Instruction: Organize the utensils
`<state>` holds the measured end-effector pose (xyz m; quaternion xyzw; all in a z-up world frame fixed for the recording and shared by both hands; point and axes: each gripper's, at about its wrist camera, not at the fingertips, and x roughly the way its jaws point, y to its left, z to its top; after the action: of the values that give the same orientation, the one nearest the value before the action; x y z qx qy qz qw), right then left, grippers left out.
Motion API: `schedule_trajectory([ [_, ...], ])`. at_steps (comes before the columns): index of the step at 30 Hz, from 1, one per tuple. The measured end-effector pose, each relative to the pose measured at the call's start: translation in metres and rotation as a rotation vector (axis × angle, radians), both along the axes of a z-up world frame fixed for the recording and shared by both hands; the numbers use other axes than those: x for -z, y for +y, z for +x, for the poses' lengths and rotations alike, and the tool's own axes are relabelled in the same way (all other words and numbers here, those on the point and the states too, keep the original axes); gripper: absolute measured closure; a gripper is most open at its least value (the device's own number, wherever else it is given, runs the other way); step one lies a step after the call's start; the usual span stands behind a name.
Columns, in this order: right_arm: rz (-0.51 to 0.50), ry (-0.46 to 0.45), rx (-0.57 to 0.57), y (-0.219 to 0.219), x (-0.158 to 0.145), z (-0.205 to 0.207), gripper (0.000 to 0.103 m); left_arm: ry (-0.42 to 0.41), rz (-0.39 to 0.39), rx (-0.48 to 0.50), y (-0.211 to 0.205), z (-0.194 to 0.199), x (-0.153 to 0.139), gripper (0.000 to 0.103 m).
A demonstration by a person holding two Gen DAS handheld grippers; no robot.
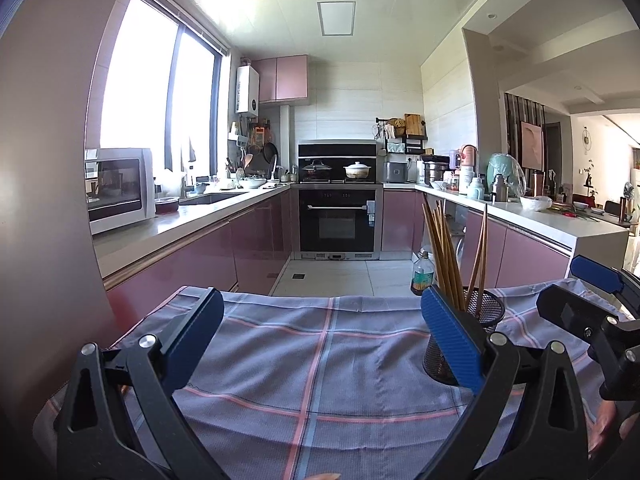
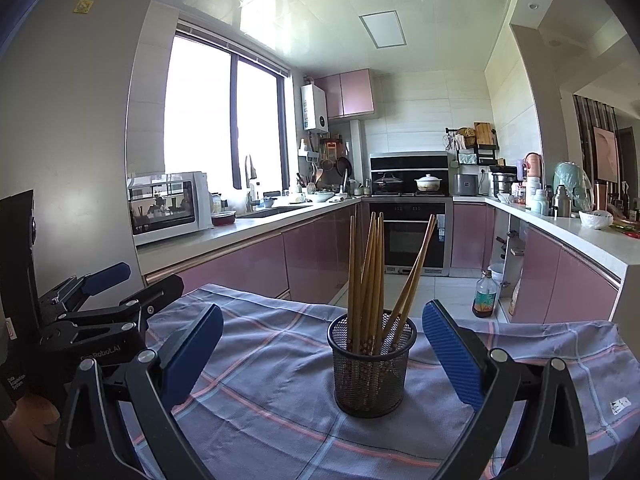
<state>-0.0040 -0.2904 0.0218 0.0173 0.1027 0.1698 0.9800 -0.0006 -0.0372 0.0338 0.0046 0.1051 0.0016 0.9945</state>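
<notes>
Chopsticks upright in mesh cup, lower ends obscured, both tongs wide, empty

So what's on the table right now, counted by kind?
Black mesh holder: 1
Chopsticks: at least 6, all standing in the black mesh holder; the bunch overlaps, so no exact count
Checked cloth: 1
Total: at least 8
</notes>
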Motion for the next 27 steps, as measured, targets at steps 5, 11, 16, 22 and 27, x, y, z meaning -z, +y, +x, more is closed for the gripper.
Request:
schedule_trajectory([
  [5, 0.0, 0.0, 0.0, 0.0, 0.0001, 0.0001, 0.007, -0.007, 0.003, -0.001, 0.0013, -0.0029, -0.001, 0.006],
  [11, 0.006, 0.006, -0.002, 0.001, 0.0003, 0.0007, 0.007, -0.007, 0.006, 0.0, 0.0008, -0.0035, -0.0016, 0.006],
  [16, 0.011, 0.007, 0.0, 0.0011, 0.0009, -0.0002, 0.007, -0.012, 0.013, 0.002, -0.0004, -0.0038, -0.0018, 0.006],
  [22, 0.011, 0.008, -0.003, 0.0011, 0.0, -0.0003, 0.007, -0.013, 0.009, 0.004, -0.0013, -0.0045, -0.0013, 0.006],
  [27, 0.013, 0.007, -0.007, 0.0004, 0.0004, -0.002, 0.007, -0.01, 0.008, 0.003, -0.0018, -0.0042, -0.0013, 0.006],
])
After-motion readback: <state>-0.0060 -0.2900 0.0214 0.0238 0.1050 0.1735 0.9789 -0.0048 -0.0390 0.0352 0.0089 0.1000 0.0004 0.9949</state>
